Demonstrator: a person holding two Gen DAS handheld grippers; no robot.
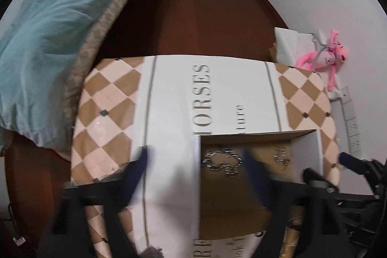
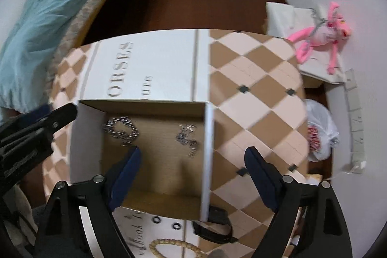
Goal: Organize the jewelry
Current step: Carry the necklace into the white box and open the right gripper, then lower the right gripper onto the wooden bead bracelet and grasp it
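Note:
An open cardboard box [image 1: 244,185] [image 2: 154,166] lies on the patterned table [image 1: 108,113] [image 2: 254,93]. Two silver chains lie in it: one at the left [image 1: 222,161] [image 2: 122,128], one at the right [image 1: 281,157] [image 2: 188,137]. My left gripper [image 1: 196,173] is open and empty, straddling the box's left wall. My right gripper [image 2: 193,173] is open and empty over the box's right half. In front of the box lie two small black rings [image 2: 167,223], a beaded bracelet [image 2: 174,248] and a black watch [image 2: 215,226].
A bed with a blue blanket [image 1: 48,28] [image 2: 43,16] stands on the left. A pink plush toy [image 1: 326,57] [image 2: 319,33] lies at the wall on the right. A white plastic bag [image 2: 319,132] sits beside the table. Dark wooden floor [image 1: 193,16] lies beyond.

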